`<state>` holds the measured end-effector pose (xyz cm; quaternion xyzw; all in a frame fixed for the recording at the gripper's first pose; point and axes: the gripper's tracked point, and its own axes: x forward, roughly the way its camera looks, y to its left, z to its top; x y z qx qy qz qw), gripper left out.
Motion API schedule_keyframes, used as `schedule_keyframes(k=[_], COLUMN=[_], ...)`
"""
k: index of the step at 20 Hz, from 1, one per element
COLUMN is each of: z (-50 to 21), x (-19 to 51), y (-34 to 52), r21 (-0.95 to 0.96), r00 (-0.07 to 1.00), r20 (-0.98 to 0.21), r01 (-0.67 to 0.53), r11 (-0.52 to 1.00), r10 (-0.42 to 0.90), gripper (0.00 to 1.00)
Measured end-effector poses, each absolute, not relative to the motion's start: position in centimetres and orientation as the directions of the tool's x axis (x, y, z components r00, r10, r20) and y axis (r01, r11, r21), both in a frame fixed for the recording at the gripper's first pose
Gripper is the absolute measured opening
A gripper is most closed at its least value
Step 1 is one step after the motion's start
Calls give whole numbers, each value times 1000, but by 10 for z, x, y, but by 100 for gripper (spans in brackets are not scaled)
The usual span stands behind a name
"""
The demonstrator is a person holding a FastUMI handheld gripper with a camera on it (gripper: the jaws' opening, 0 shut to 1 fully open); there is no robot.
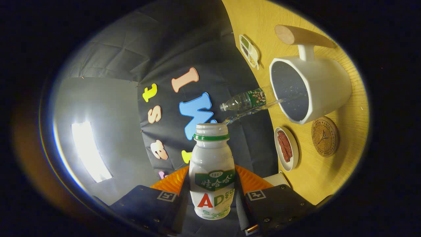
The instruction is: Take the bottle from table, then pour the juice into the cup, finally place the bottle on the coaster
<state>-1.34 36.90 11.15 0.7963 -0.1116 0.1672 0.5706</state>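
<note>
While the gripper [212, 197] pinched the bottle [212, 171] between both fingers, a stream of liquid [256, 110] ran from its uncapped mouth into the white cup [312, 89]. Coaster [325, 136] lay beside the cup; a small dish [286, 148] nearby on the table [263, 19].

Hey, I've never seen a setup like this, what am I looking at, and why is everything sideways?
The camera rides on hand-held tongs, looking forward along their two fingers. The fingers grip a small white bottle, one on each side. The person has tipped the tongs over to pour, so the wooden table looks rotated. A thin stream runs from the bottle's mouth into the white cup with its wooden handle. Beside the cup lie a round cork coaster, a small dish holding something reddish, a clear plastic bottle and a divided tray.
</note>
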Motion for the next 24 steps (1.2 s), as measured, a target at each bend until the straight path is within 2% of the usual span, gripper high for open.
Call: schedule_keyframes(k=[24], z=[101], x=[-10], y=[343], r21=[817], r00=[926], r20=[374], r01=[-359], r11=[-452], r10=[-60], gripper=[63])
